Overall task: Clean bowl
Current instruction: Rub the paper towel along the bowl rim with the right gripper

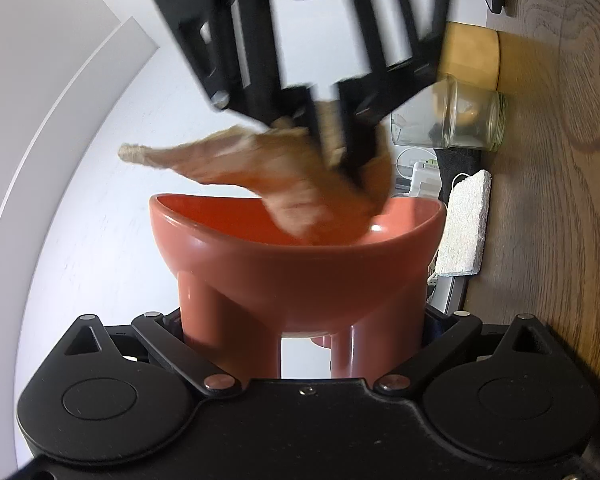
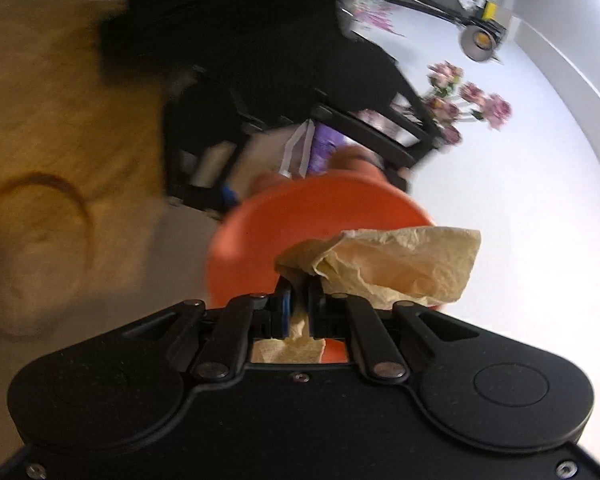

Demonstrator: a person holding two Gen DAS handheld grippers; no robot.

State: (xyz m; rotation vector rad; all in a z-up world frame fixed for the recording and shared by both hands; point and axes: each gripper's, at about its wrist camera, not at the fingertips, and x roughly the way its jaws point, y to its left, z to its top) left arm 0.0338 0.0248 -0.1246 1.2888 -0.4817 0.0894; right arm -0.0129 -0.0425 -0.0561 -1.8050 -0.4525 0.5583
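Left gripper [image 1: 300,320]: jaws closing around the legs of the footed terracotta bowl [image 1: 292,256], holding it lifted off the wooden table [image 1: 552,200], its opening tilting toward the other tool.
Right gripper [image 2: 298,292]: jaws pinching shut on a crumpled yellow-beige cloth [image 2: 396,264], which is pressing into the bowl's inner wall.
Progress: wiping appears to be underway; no residue is showing on the visible interior, though blur is hiding detail. Remaining, as judged: finishing the wipe, setting the bowl down.
Nearby: white sponge [image 1: 466,224], glass jar [image 1: 468,120] lying on the table.
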